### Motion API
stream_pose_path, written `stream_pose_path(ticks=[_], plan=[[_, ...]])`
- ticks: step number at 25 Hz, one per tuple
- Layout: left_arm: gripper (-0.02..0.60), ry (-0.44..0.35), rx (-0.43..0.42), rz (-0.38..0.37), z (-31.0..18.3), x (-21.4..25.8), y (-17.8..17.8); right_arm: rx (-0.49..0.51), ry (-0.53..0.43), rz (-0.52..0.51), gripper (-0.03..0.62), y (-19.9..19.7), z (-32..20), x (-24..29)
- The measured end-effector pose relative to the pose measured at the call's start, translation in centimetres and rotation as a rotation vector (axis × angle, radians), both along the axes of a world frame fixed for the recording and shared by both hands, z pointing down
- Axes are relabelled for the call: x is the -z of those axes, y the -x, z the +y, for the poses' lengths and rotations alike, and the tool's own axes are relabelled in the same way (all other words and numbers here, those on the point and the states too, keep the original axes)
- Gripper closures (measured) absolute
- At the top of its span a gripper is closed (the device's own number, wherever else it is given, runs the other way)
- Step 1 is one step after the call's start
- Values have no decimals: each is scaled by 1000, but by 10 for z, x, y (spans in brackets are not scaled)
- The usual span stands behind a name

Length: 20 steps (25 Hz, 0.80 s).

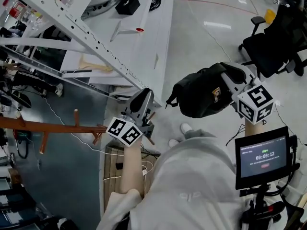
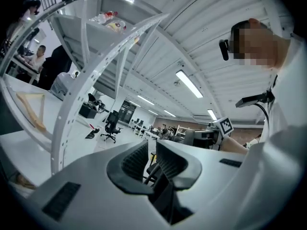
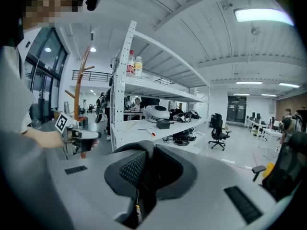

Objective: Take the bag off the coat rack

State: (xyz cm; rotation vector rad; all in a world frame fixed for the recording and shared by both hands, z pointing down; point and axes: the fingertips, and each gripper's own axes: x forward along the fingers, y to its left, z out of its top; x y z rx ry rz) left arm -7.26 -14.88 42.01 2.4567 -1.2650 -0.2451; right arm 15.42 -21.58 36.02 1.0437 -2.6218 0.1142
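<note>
A black bag (image 1: 199, 97) hangs off the floor from my right gripper (image 1: 224, 75), which is shut on its dark strap (image 3: 144, 174); a small tag dangles under the pads. The brown wooden coat rack (image 1: 48, 126) lies to the left in the head view, its pegs bare, and stands as a curved pole (image 3: 82, 75) in the right gripper view. My left gripper (image 1: 146, 96) is held beside the rack's near end, apart from the bag. Its jaws (image 2: 152, 150) are shut with nothing between them.
A white metal shelving frame (image 1: 96, 42) and a white table (image 1: 144, 42) run along the upper left. A black office chair (image 1: 273, 47) stands at the upper right. A small screen (image 1: 264, 157) on a stand sits close at my right. Cables trail on the floor.
</note>
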Motion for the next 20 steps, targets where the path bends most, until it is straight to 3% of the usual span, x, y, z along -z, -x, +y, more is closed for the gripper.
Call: stream_pose_path(ticks=[9,20], plan=[[541,-8,-104,-57,-6,1,-38,-49,43,24,549,-22,14,-23],[541,20,-94,-58,-3,-5,-32,-74,35,1,549,-30,10,-18]])
